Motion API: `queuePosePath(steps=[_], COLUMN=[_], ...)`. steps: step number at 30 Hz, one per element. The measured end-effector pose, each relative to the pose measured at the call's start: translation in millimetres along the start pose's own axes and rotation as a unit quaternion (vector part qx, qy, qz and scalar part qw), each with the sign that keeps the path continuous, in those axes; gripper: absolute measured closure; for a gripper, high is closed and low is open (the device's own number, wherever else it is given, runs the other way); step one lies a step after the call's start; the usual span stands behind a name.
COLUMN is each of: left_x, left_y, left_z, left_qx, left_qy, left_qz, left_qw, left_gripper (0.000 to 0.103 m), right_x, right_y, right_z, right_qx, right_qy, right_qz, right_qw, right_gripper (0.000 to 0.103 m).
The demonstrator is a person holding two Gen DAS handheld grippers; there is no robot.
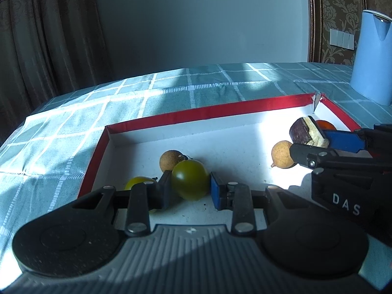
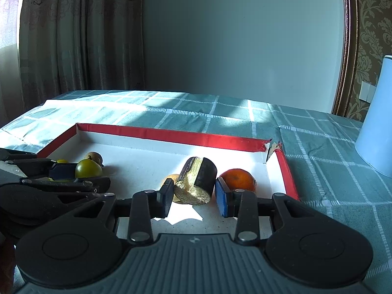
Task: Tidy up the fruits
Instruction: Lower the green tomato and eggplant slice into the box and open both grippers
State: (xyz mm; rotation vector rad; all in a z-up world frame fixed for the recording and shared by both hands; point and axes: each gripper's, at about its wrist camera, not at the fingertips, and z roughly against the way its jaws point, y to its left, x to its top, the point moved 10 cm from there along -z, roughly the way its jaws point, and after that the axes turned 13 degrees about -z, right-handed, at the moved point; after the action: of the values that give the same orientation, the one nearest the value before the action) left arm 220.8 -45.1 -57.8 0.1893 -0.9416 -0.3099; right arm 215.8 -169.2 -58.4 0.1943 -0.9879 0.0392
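A shallow red-rimmed white tray (image 1: 171,118) (image 2: 171,136) lies on the checked cloth. My left gripper (image 1: 189,191) is shut on a green round fruit (image 1: 189,182) (image 2: 88,169) over the tray's left part. A tan ball (image 1: 169,160) and a yellow fruit (image 1: 137,182) lie beside it. My right gripper (image 2: 194,194) (image 1: 316,142) is shut on a dark-skinned cut piece with pale flesh (image 2: 198,183) (image 1: 306,133) over the tray's right part. An orange (image 2: 237,180) (image 1: 324,124) lies just right of it, and another tan ball (image 1: 283,154) (image 2: 172,178) lies left of it.
A light blue jug (image 1: 372,58) (image 2: 377,127) stands on the cloth to the right of the tray. The tray's far right corner (image 2: 272,148) is torn. Curtains hang at the left, a grey wall behind the table.
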Motion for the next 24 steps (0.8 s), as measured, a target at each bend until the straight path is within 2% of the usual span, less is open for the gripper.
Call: queuePosePath(steps=[3,10,17,22,24], left_x=[2.2,2.2,1.6,2.1,1.6], left_y=[-0.3,-4.4,-1.4,7.6,11.3], left_z=[-2.7,-2.0,1.1,5.3,7.0], left_qx=[0.003,0.003,0.010,0.020,0.020], left_qy=[0.001,-0.002,-0.006,-0.015,-0.017], left_qz=[0.001,-0.007,-0.002,0.014,0.023], left_qw=[1.0000,1.0000,0.9999,0.9996,0.9994], left_gripper=[0.073,0.050,0.042,0.021,0.016], right_x=[-0.3,-1.1,-0.3,0.8,1.4], right_y=[0.6,0.7,-1.5,-5.5,-7.0], right_z=[-1.4,-0.8,1.2,3.9,5.7], right_qx=[-0.006,-0.009,-0.003,0.013,0.016], right_qy=[-0.003,-0.007,-0.009,-0.010,-0.012], right_qz=[0.007,0.008,-0.003,-0.024,-0.031], right_qw=[1.000,1.000,1.000,1.000,0.999], right_gripper=[0.068,0.068,0.064,0.060,0.055])
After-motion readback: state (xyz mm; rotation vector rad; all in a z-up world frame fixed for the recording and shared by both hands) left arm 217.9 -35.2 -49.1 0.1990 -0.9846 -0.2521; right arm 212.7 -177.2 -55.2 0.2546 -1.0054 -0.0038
